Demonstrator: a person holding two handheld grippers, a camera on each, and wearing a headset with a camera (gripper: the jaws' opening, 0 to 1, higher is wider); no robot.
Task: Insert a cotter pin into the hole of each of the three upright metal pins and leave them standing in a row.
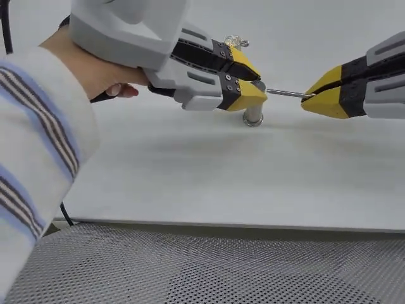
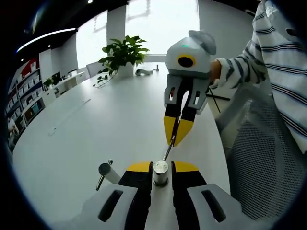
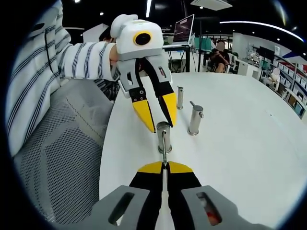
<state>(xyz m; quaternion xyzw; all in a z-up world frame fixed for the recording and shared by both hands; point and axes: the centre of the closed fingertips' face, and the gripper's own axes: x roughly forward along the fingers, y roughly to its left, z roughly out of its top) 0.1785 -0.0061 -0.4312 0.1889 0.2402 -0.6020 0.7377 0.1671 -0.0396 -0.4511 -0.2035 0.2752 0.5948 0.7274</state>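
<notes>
Jaws of the left tool (image 1: 258, 83), in the head view, are clamping an upright metal pin (image 1: 253, 118) on the white surface (image 1: 190, 183); the right tool (image 1: 310, 95), facing it, is pinching a cotter pin (image 1: 288, 94) whose tip is touching that pin. In the left gripper view, a second metal pin (image 2: 104, 170) is standing just left of the left tool. In the right gripper view, the cotter pin is pointing straight ahead from the right tool's closed tips.

No legible text, labels or numbers anywhere.
</notes>
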